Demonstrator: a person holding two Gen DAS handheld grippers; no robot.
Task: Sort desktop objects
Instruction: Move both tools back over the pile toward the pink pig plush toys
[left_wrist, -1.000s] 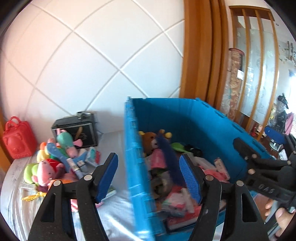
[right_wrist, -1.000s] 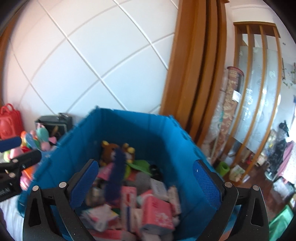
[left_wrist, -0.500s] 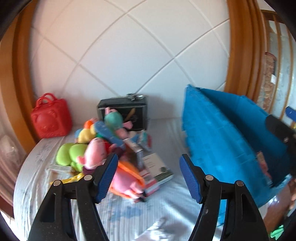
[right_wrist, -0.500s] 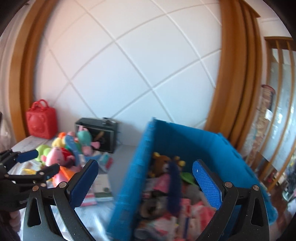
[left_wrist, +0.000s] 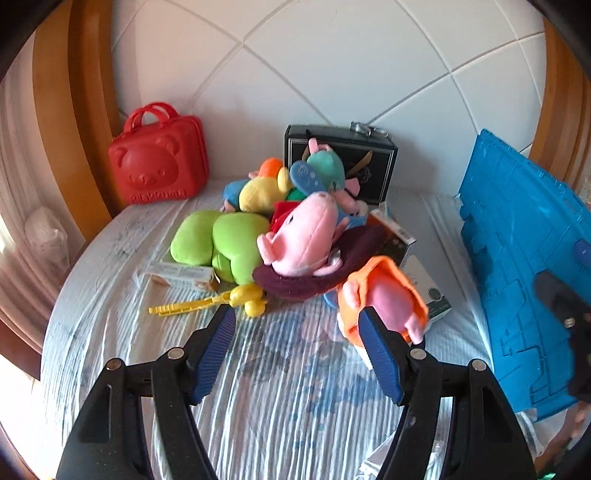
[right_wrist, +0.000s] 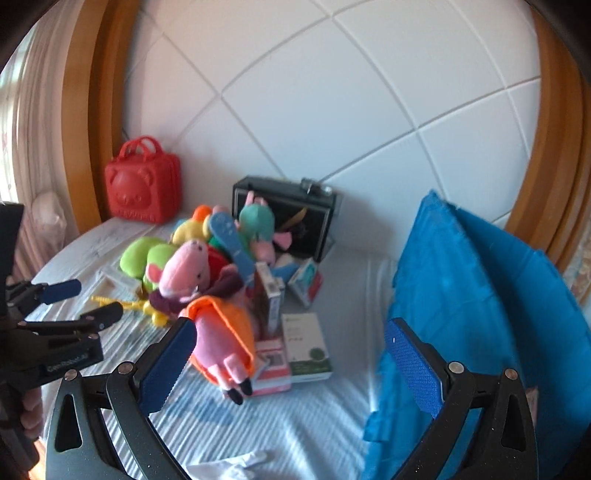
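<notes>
You held the left claw (left_wrist: 297, 352) wide and empty just above the striped white cloth on the desk (left_wrist: 110, 317), its right finger beside the pink plush pig in an orange dress (left_wrist: 382, 295). Your right claw (right_wrist: 290, 363) was also spread wide, holding nothing, between that pig and the blue plastic crate (right_wrist: 480, 280). The pig lay at the near edge of the toy pile, partly over the small cartons (right_wrist: 308, 343). It looked soft, light and squashy, so pinching its padded middle seemed safest; a limb would likely flop.
</notes>
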